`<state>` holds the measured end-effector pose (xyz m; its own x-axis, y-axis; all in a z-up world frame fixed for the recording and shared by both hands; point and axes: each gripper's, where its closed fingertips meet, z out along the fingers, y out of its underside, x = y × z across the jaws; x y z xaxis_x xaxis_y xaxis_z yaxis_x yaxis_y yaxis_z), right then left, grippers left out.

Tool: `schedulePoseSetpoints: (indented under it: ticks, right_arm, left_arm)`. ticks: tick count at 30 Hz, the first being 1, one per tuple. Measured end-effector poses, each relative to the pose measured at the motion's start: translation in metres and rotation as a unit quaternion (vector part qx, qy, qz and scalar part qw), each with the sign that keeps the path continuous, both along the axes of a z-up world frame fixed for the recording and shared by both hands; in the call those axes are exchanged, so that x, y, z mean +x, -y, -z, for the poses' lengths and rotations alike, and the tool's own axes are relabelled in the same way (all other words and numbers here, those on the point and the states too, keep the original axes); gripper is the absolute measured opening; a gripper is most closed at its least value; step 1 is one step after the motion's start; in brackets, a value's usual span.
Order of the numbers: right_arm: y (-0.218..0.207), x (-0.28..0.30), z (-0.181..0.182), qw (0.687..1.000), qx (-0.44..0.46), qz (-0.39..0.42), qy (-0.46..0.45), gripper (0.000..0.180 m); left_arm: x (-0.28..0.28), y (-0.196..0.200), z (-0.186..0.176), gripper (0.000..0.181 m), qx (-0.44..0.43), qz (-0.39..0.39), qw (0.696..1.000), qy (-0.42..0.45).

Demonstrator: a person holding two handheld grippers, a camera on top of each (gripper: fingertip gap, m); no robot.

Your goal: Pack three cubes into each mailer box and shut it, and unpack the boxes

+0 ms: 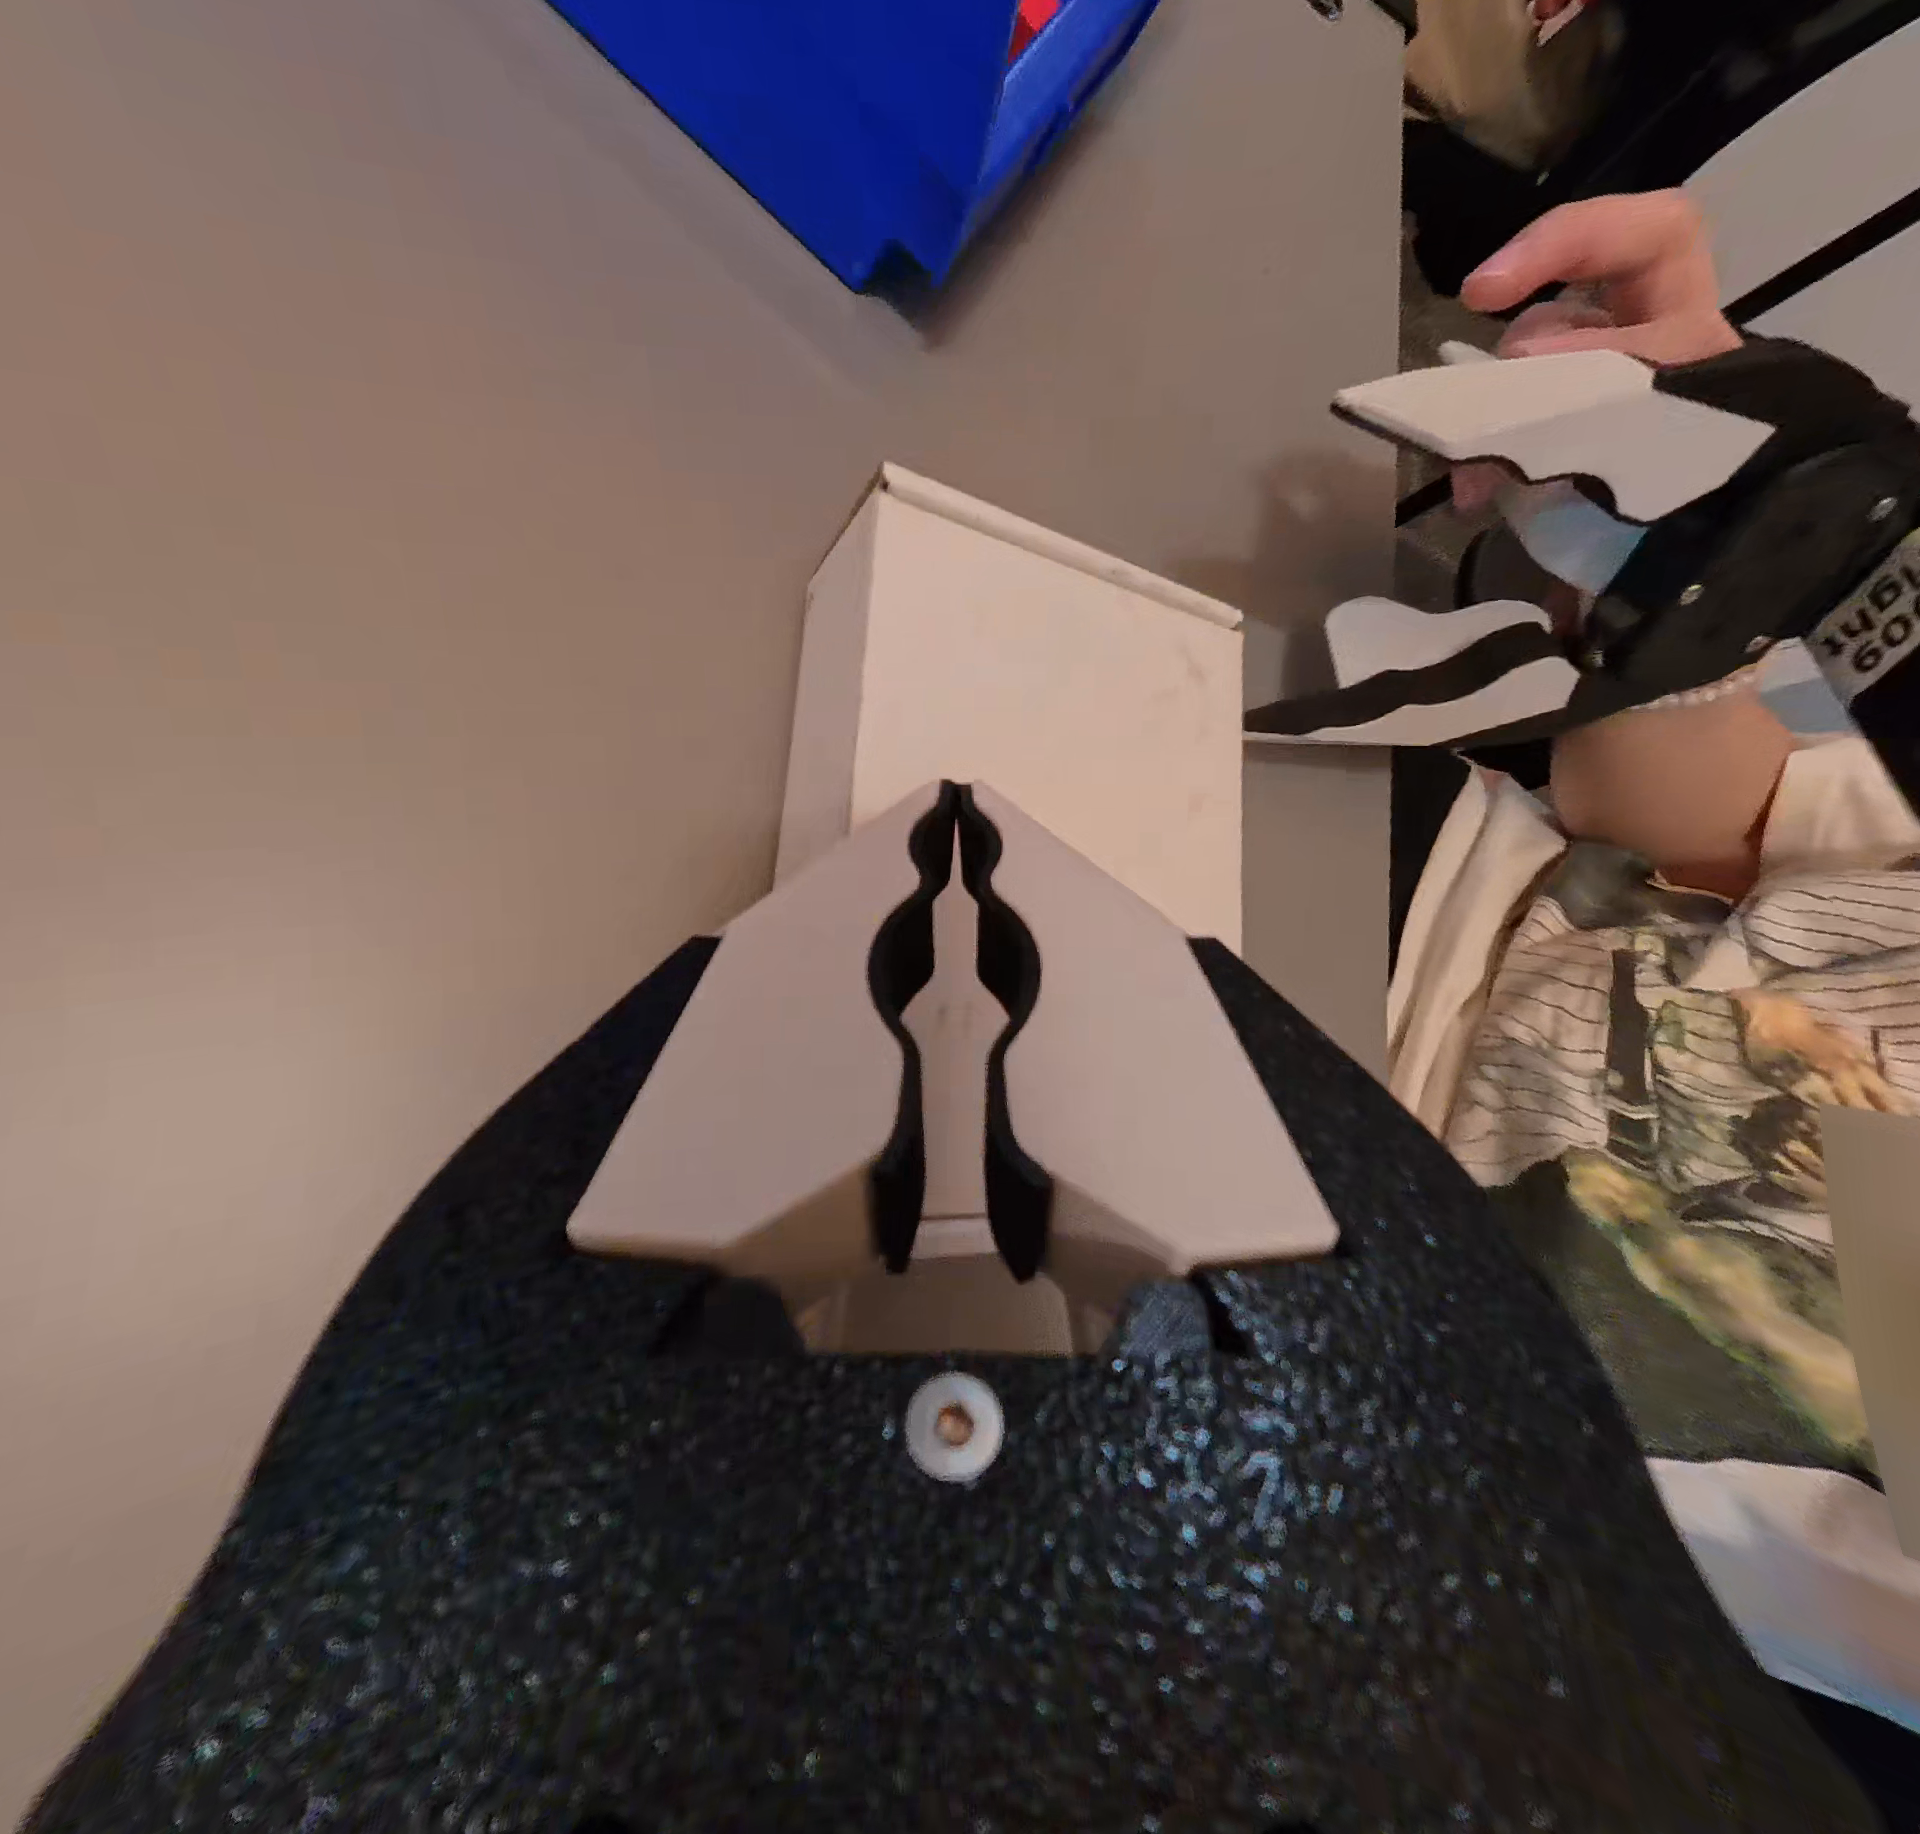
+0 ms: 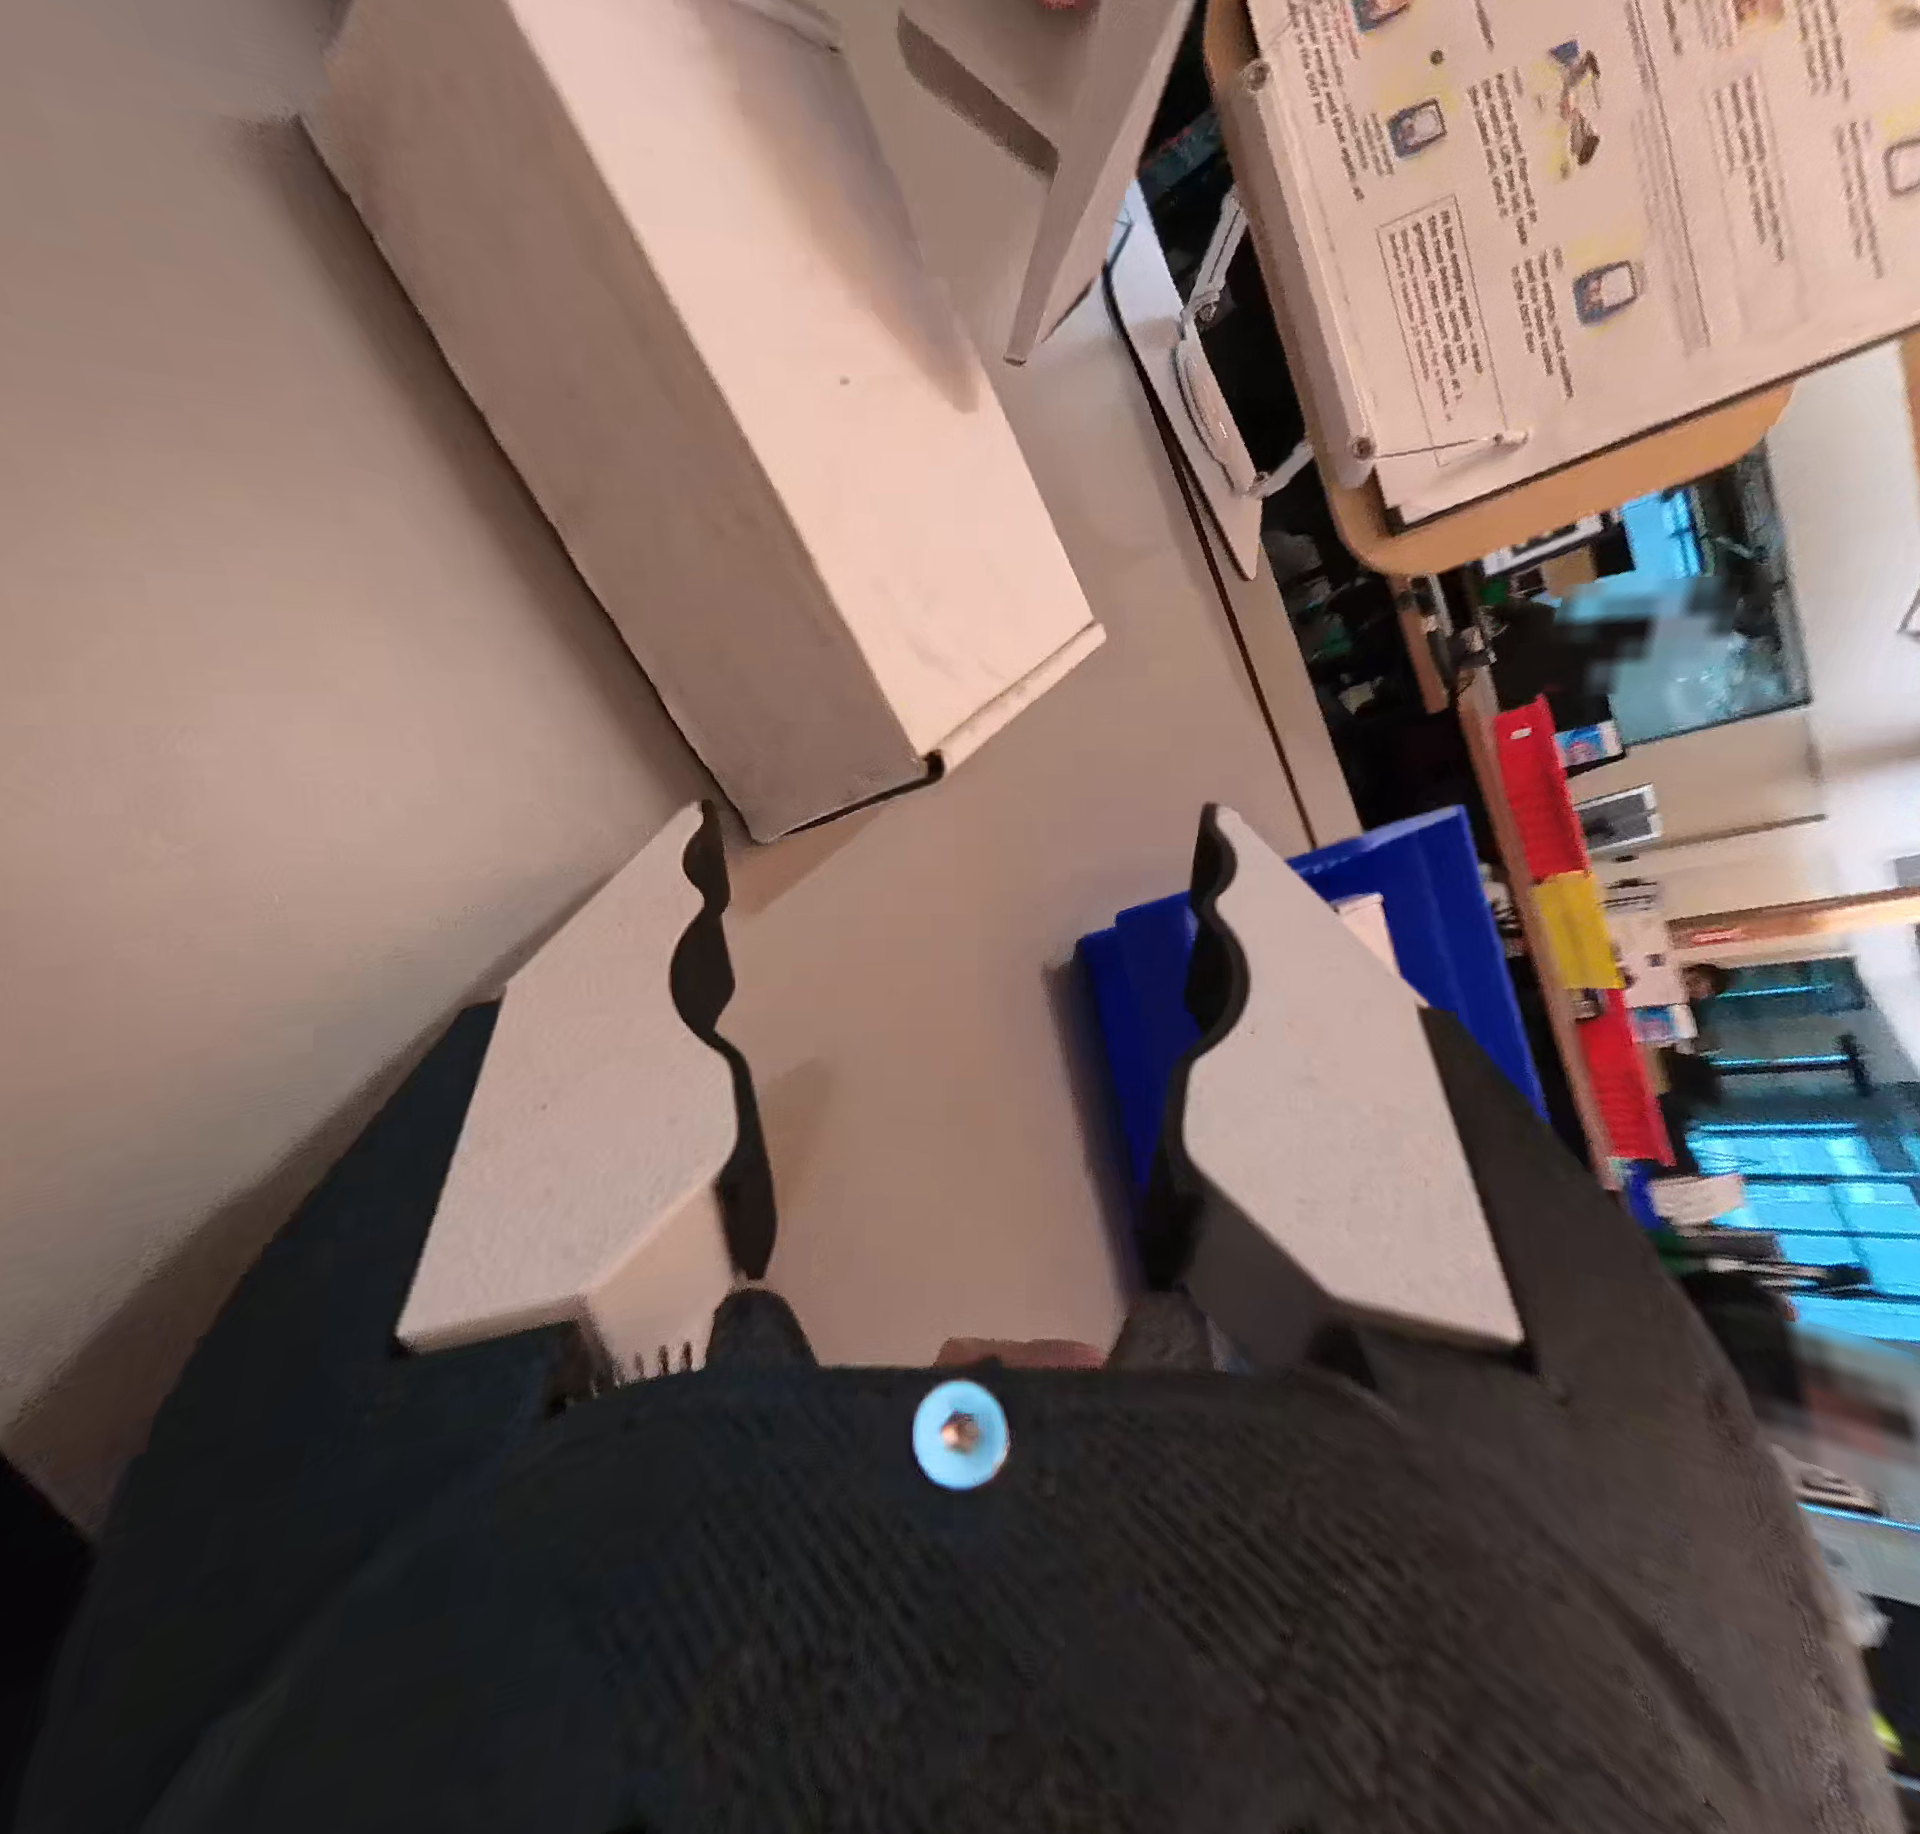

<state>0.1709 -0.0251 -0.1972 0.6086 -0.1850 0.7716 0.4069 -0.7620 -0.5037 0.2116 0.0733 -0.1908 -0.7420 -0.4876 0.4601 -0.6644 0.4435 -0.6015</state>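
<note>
Sitting flat on the tan table [image 1: 312, 641] is a white box [image 1: 1039, 704] with its lid down. The left gripper [image 1: 958, 797] is just above its near end, jaws pinched together with nothing between them. The right gripper [image 2: 956, 839] is off to the box's side, jaws wide apart and empty. A blue bin [image 1: 831, 70] sits farther away, well apart from the box. The box looks like thin cardboard, so it is likely light and stiff, but it may dent if squeezed hard. Its smooth top could slip. A good place to take hold looks like the front lip [image 2: 997, 704] of the lid, where a small gap shows.
</note>
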Motion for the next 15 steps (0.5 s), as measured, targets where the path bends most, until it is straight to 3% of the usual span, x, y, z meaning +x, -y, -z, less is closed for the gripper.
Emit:
schedulePoseSetpoints:
  ticks: [15]
  right_arm:
    - [-0.020, 0.001, 0.017, 0.990, -0.107, -0.039, 0.085, 0.083]
  left_arm:
    - [0.001, -0.008, 0.011, 0.000, -0.019, -0.020, 1.000, -0.014]
